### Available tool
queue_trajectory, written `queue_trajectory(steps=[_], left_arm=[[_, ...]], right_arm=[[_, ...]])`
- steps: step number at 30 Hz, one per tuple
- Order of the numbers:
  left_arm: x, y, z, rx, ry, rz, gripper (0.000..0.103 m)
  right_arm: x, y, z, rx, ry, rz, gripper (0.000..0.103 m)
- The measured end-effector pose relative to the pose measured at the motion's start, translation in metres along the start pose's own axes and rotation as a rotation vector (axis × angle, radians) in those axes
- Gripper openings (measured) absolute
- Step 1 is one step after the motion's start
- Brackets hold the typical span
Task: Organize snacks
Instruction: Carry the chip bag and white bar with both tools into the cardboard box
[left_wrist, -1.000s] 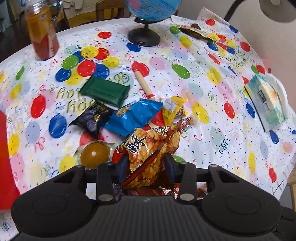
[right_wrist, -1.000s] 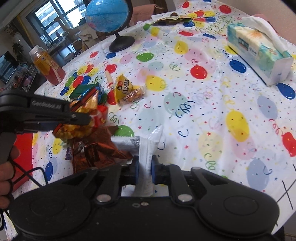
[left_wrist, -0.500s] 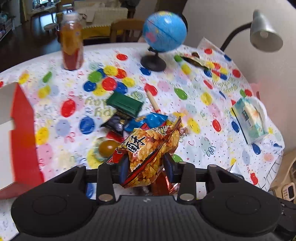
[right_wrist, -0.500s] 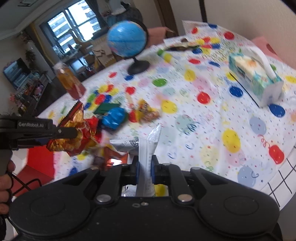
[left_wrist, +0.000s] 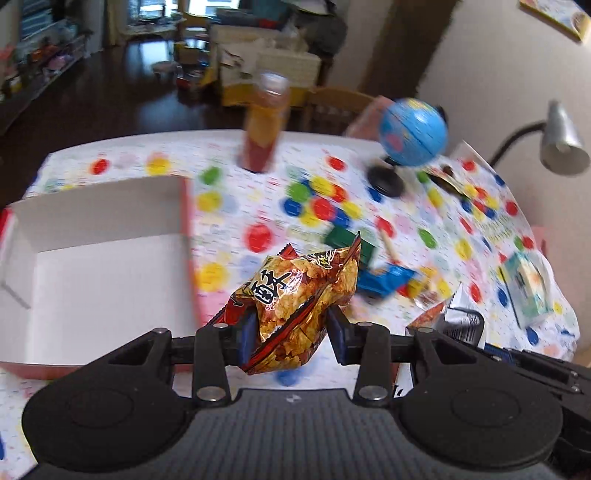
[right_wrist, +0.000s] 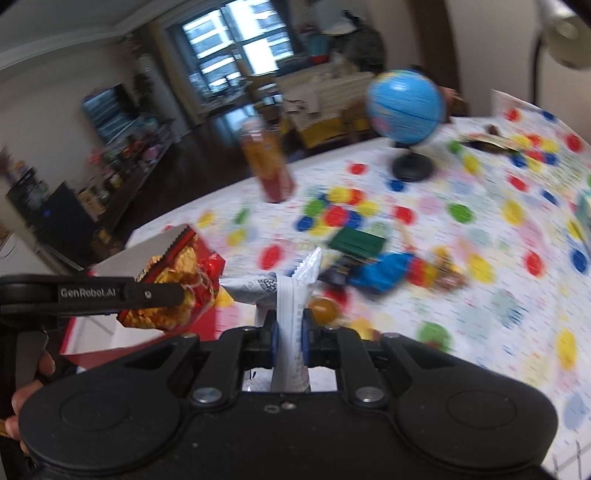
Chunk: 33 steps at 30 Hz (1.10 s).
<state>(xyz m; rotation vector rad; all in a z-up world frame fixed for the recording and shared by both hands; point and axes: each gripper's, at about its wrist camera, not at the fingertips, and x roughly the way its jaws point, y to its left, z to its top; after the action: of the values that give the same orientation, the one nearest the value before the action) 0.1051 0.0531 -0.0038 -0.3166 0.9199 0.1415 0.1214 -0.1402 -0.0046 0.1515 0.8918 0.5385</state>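
Note:
My left gripper (left_wrist: 291, 332) is shut on an orange-red crisp bag (left_wrist: 295, 291) and holds it in the air, just right of an open red box with a white inside (left_wrist: 96, 266). My right gripper (right_wrist: 290, 332) is shut on a white snack packet (right_wrist: 295, 291), also lifted. The left gripper and its crisp bag (right_wrist: 177, 291) show at the left of the right wrist view, over the red box (right_wrist: 207, 325). On the balloon tablecloth lie a green packet (left_wrist: 347, 240), a blue bag (left_wrist: 384, 280) and a round amber sweet (right_wrist: 321, 308).
A bottle of red-orange drink (left_wrist: 264, 122) and a blue globe (left_wrist: 412, 133) stand at the table's far side. A tissue box (left_wrist: 528, 291) lies at the right edge. A desk lamp (left_wrist: 561, 144) hangs over the right. The right gripper (left_wrist: 498, 350) shows low right.
Both grippers have risen and swung left with their snacks. The red box has come into the left wrist view. The snack pile is now farther off to the right.

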Motion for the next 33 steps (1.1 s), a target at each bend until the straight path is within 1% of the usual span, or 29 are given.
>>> queue_trajectory(steps=[4, 8, 14, 18, 20, 24, 28, 30, 33], left_arm=[[-0.015, 0.039, 0.004, -0.042, -0.021, 0.041, 0.039], [-0.027, 0.076, 0.009, -0.067, -0.027, 0.087, 0.039], [-0.039, 0.129, 0.019, -0.093, -0.03, 0.155, 0.039], [-0.039, 0.16, 0.027, -0.104, -0.028, 0.202, 0.039], [-0.037, 0.174, 0.03, -0.102, -0.021, 0.224, 0.039], [-0.028, 0.199, 0.036, -0.093, 0.009, 0.257, 0.039], [-0.012, 0.217, 0.038, -0.077, 0.048, 0.291, 0.039], [-0.001, 0.224, 0.037, -0.073, 0.076, 0.298, 0.039], [0.012, 0.228, 0.033, -0.062, 0.106, 0.284, 0.039]], right_arm=[[0.022, 0.045, 0.011, -0.059, 0.019, 0.045, 0.011], [0.047, 0.091, 0.022, -0.112, 0.064, 0.093, 0.011], [0.085, 0.152, 0.038, -0.192, 0.106, 0.131, 0.011], [0.109, 0.184, 0.043, -0.234, 0.146, 0.139, 0.011], [0.122, 0.197, 0.046, -0.253, 0.165, 0.134, 0.011], [0.156, 0.22, 0.047, -0.278, 0.232, 0.115, 0.011], [0.19, 0.233, 0.044, -0.289, 0.296, 0.082, 0.011], [0.203, 0.236, 0.04, -0.29, 0.319, 0.067, 0.011], [0.218, 0.238, 0.033, -0.297, 0.349, 0.044, 0.011]])
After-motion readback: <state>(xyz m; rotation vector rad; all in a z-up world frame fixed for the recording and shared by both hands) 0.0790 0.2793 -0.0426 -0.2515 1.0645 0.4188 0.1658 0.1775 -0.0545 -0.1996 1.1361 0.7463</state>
